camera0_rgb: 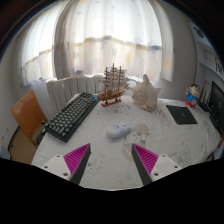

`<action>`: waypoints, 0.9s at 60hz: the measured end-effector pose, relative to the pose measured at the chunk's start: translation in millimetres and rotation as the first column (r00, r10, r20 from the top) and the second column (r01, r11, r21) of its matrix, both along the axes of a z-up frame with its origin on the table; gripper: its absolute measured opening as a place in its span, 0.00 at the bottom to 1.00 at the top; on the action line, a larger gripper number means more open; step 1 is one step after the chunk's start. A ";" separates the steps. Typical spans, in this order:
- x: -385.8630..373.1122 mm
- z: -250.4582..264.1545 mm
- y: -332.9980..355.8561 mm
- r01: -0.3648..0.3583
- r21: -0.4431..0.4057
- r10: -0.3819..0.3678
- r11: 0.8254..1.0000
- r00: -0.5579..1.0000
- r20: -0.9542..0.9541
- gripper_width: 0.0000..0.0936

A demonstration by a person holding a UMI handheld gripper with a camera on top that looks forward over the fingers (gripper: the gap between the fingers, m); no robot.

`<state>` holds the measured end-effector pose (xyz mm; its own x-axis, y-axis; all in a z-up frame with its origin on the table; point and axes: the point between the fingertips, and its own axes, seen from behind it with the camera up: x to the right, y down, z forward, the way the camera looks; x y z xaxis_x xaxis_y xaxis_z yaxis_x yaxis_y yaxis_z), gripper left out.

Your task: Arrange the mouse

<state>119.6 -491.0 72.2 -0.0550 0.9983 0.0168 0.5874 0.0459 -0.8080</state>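
Note:
A white mouse [119, 129] lies on the pale marbled table [110, 165], beyond my fingers and a little right of the middle. My gripper [112, 160] is open, held above the table's near part, with nothing between its magenta pads [77, 156]. A dark mouse mat [182, 114] lies at the far right of the table, well apart from the mouse. A black keyboard [72, 115] runs diagonally on the left.
A model sailing ship [112, 88] and a large pale seashell [147, 95] stand at the back of the table. A small figurine [192, 97] and a dark screen [217, 104] stand at the right. A wooden chair [27, 125] is at the left. Curtained windows lie behind.

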 end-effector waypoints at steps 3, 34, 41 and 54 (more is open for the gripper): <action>-11.6 -8.7 -0.8 0.005 0.005 -0.005 1.000 1.000 0.001 0.91; -105.0 -76.9 -1.2 -0.004 0.014 0.003 1.000 0.999 0.051 0.91; -119.4 -82.5 -0.9 -0.010 0.010 0.010 1.000 0.997 0.071 0.92; -148.8 -83.8 -4.5 -0.042 0.000 0.042 0.999 0.997 0.069 0.92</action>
